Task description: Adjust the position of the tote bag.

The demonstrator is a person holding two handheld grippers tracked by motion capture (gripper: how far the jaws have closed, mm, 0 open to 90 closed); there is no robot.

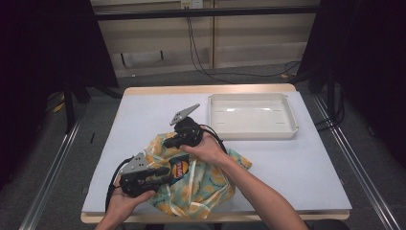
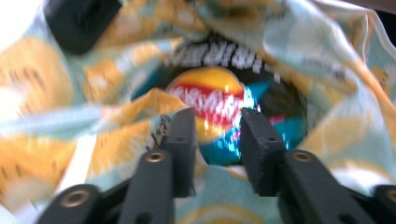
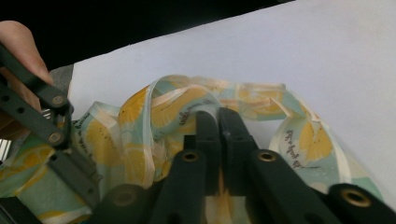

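A fabric bag (image 1: 206,187) printed with yellow lemons lies crumpled on the near part of the table. In its mouth sits a shiny snack packet (image 1: 180,168) with a red and yellow logo. My left gripper (image 1: 167,173) points into that mouth. In the left gripper view the jaws (image 2: 217,126) stand apart, and the packet (image 2: 210,100) lies just past them, untouched by the pads. My right gripper (image 1: 168,142) sits at the bag's far edge. In the right gripper view its jaws (image 3: 218,116) are pressed together on the bag's rim (image 3: 187,100).
A white, empty tray (image 1: 251,132) stands at the back right of the pale table top (image 1: 306,163). The bag hangs close to the table's front edge. The person's right forearm (image 1: 258,196) crosses over the bag.
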